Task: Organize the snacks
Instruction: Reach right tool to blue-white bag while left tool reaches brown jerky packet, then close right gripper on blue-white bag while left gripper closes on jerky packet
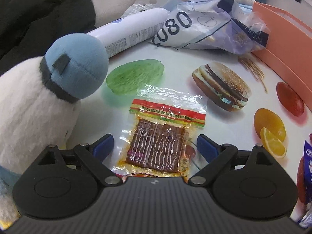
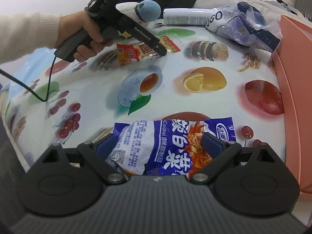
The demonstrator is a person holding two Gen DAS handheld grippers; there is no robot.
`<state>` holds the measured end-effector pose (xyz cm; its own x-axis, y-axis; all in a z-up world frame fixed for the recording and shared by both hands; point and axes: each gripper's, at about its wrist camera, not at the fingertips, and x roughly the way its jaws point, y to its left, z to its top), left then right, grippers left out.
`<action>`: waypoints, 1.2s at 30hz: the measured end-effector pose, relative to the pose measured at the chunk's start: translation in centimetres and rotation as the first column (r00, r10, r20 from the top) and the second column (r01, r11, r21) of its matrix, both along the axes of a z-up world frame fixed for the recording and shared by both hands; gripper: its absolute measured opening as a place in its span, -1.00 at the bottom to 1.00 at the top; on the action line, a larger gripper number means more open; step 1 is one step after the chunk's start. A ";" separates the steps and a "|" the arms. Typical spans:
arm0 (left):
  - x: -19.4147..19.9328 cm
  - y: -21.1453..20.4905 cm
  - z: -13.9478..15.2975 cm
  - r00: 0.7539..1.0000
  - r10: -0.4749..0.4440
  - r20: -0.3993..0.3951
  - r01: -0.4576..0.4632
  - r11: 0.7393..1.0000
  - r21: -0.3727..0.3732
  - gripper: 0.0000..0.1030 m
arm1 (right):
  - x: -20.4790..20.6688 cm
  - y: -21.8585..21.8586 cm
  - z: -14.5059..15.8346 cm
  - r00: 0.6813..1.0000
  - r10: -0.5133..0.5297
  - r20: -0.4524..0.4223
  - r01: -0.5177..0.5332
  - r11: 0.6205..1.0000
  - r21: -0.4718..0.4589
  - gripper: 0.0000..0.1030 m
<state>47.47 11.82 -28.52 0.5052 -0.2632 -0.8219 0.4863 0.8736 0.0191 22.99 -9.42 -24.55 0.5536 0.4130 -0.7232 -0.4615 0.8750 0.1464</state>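
Clear-plastic snack packet (image 1: 161, 134) with a red-and-yellow header and a brown slab inside lies flat on the tablecloth (image 1: 224, 140), right between the two blue pads of the left gripper (image 1: 156, 146). Jaws spread wide, pads standing off either edge of the packet, nothing gripped. Right wrist view confirms it: left gripper tips just above that packet, hand (image 2: 85, 37) on the handle, cream sleeve behind.

Second snack: blue-and-white crinkly bag (image 2: 171, 146) near the table's front edge. Right gripper (image 2: 159, 144) straddles it, pads either side. Bag bulges up over the pads, so I can't tell whether they press on it or merely flank it.

Likely destination, my guess: pink box (image 2: 292, 78) along the right side of the table. Its inside isn't visible from either camera, so no idea if anything's already stowed.

Progress, judged from layout: early. Both visible snacks are on the cloth, neither lifted nor in the box. Left to do: close on each, carry, place.

Clutter not part of the job: plush toy (image 1: 48, 89) crowding the left gripper's left side, white bottle (image 1: 134, 31) lying down behind it, tissue pack (image 1: 214, 27) against the box. Plush is close enough to snag the left finger on closing.
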 end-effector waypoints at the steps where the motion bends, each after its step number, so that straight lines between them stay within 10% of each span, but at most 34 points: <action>1: -0.1 0.0 0.0 1.000 0.005 0.002 -0.005 1.000 0.001 0.81 | 0.0 0.0 0.0 1.000 0.002 -0.001 -0.002 1.000 -0.001 0.89; 23: -10.2 -2.1 0.0 0.992 0.120 0.027 -0.120 0.993 -0.020 0.47 | -2.7 -0.5 1.2 0.999 0.049 -0.007 -0.049 0.999 0.002 0.57; 36: -19.0 -3.6 1.1 0.944 0.323 0.060 -0.322 0.946 -0.033 0.20 | -4.4 -1.6 2.4 1.000 0.016 -0.015 -0.016 1.000 -0.001 0.29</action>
<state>28.51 8.19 -27.45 0.6176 -0.0955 -0.7807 0.1768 0.9841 0.0195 18.59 -11.04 -22.11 0.5357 0.4209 -0.7320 -0.4733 0.8676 0.1525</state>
